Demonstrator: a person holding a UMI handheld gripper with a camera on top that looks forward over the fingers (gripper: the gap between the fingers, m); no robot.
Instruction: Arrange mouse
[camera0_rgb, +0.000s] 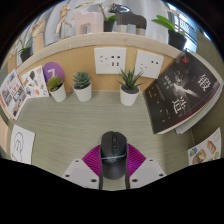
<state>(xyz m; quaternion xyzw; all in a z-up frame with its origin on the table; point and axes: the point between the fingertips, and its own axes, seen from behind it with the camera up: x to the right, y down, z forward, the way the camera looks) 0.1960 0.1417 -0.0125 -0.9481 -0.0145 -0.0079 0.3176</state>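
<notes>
The gripper (113, 168) is closed on the black mouse (112, 153), a magenta pad pressing each flank so that it can be carried lengthwise, nose pointing ahead. Beneath lies a pale green desk mat (90, 125). Beyond the fingers stand three small potted plants (83, 85), with a dark book (185, 95) ahead to the right and a light wall with sockets (110, 57) farthest off.

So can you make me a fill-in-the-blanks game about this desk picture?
1. The black mouse sits between the tool's two ____ pads.
2. Beyond the mouse stand ____ small potted plants in white pots.
3. The plants stand in front of a ____ wall.
4. The book beside the plants has a dark ____.

Missing words: pink; three; white; cover
</notes>
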